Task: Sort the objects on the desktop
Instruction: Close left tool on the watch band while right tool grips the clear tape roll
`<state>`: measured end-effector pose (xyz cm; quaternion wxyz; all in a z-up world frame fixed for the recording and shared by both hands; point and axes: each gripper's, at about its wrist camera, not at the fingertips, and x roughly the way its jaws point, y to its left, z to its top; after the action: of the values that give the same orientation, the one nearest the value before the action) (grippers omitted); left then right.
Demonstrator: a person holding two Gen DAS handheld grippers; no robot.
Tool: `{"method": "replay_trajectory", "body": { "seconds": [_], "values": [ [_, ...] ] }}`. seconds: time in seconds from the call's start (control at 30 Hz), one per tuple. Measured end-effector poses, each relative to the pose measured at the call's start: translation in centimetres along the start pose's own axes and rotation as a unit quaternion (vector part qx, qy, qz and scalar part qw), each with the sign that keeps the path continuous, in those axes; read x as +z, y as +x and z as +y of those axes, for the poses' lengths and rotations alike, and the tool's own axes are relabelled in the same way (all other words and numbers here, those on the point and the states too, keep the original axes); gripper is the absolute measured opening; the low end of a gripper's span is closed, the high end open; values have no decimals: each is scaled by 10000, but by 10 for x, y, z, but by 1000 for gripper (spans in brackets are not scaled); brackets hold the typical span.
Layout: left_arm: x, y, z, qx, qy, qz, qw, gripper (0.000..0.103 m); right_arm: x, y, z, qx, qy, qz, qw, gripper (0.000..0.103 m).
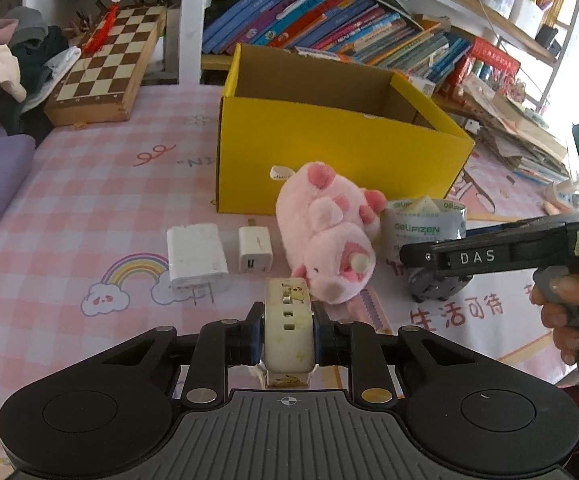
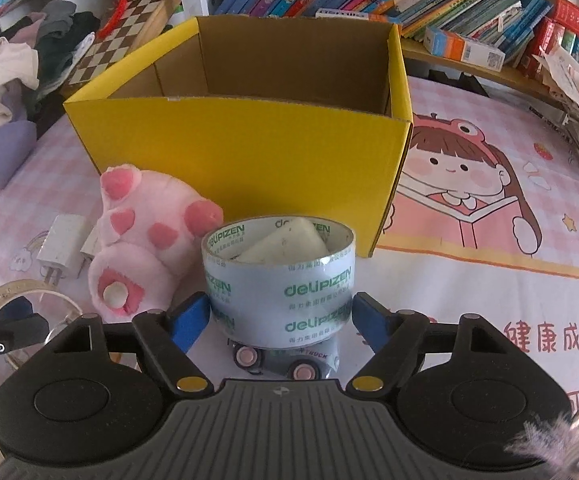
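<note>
Tape roll (image 2: 279,280) between right hand-held gripper (image 2: 281,316) fingers (not yet pinched).

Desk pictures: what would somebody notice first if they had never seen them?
Probably the big yellow box, open at the top, standing in the middle of the pink checked tablecloth. Right in front of it lies a pink plush toy, beside a roll of tape sitting on a toy car.
</note>
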<state>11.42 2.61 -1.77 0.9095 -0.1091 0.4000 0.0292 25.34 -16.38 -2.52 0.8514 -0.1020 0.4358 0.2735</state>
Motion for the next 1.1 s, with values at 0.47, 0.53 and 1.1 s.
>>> {"method": "replay_trajectory", "body": {
  "seconds": [0.47,0.53,1.1],
  "values": [
    [27,-27,-10,-33,88,-580,9983,21,15,-41,8,346,-359,-637,9967,71],
    [31,-31,-11,-38,90,-658,9978,21,17,-50,7,402,-383,-792,9953,45],
    [38,-28,-12,-82,-42,-836,9965,21,18,-51,-17,303,-25,-704,9971,20]
  ]
}}
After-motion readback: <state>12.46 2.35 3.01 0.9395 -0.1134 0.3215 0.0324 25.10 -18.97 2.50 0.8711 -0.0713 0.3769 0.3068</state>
